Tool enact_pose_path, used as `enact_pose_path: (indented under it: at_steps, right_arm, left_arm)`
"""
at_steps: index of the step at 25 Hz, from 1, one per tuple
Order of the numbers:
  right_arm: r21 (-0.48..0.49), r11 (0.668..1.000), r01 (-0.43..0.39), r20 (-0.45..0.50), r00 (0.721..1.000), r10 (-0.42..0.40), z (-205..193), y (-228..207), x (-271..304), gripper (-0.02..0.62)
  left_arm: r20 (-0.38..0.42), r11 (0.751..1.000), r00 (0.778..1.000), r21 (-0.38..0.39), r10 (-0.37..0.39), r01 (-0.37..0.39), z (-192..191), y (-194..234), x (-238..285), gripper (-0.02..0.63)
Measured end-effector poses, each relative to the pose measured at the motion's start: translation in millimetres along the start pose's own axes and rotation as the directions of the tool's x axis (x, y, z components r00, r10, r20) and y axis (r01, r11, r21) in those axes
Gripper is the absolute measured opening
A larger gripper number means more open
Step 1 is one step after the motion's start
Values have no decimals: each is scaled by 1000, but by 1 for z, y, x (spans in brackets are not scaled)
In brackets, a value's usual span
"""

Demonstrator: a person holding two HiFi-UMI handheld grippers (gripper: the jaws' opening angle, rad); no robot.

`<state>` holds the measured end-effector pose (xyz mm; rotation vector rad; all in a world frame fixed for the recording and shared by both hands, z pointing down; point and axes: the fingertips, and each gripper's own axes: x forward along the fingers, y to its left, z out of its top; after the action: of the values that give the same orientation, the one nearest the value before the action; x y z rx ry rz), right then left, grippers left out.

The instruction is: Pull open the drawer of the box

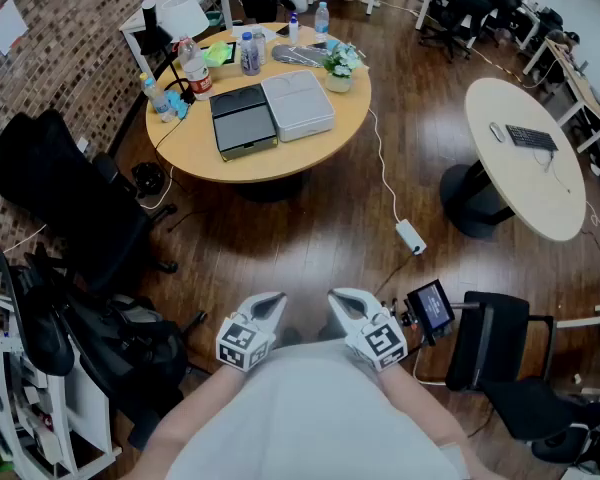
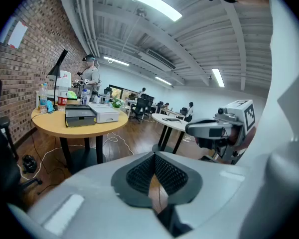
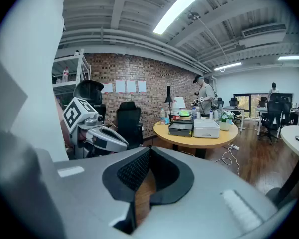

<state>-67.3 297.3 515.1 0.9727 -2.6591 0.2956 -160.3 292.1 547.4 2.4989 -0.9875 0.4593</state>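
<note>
Here, nearest the camera: the person's grey-clad torso (image 1: 310,418), w/ L gripper (image 1: 265,308) and R gripper (image 1: 348,306) held side by side just in front of it, tips pointing fwd over the dark wood floor (image 1: 310,228). L gripper view: both jaws pressed together, nothing between them. R gripper view: same, jaws closed tip to tip and empty.

Just R of the R gripper: a small screen on a stand (image 1: 430,306), beside a black chair (image 1: 500,343). Further out: a white power strip (image 1: 411,236) lies on the floor, its cable running up toward the round wooden table (image 1: 280,163).

On that table, centre: dark box (image 1: 243,120), w/ pale grey box (image 1: 298,105) just beside it on the R. The drawer front (image 1: 248,151) of the dark box faces the person and appears flush w/ the body, i.e. closed. Both grippers are well apart from it.

Behind the boxes: bottles (image 1: 193,68), a potted plant (image 1: 340,65), a white-shaded desk lamp (image 1: 180,16). Far R: second round table (image 1: 525,198) w/ keyboard (image 1: 530,136). Far L: brick wall (image 1: 40,58).
</note>
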Motion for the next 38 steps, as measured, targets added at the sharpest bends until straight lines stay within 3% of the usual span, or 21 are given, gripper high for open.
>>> enact_pose_path:
  at_steps: [21, 29, 33, 38]
  right_arm:
    - [-56, 998, -38, 15, 999, 39, 14, -173, -12, 2]
    - [-77, 996, -48, 22, 999, 50, 15, -213, -18, 2]
    - [-107, 994, -7, 34, 999, 10, 19, -229, -24, 2]
    - [-90, 996, 17, 36, 999, -14, 19, -246, -16, 2]
  left_arm:
    - [-38, 995, 998, 83, 57, -53, 82, -7, 153, 6]
    - [-25, 988, 995, 120, 97, -94, 106, -1, 194, 6]
    - [-22, 985, 998, 164, 65, -60, 114, -9, 211, 6]
    - [-33, 991, 998, 131, 44, -39, 119, -5, 218, 6]
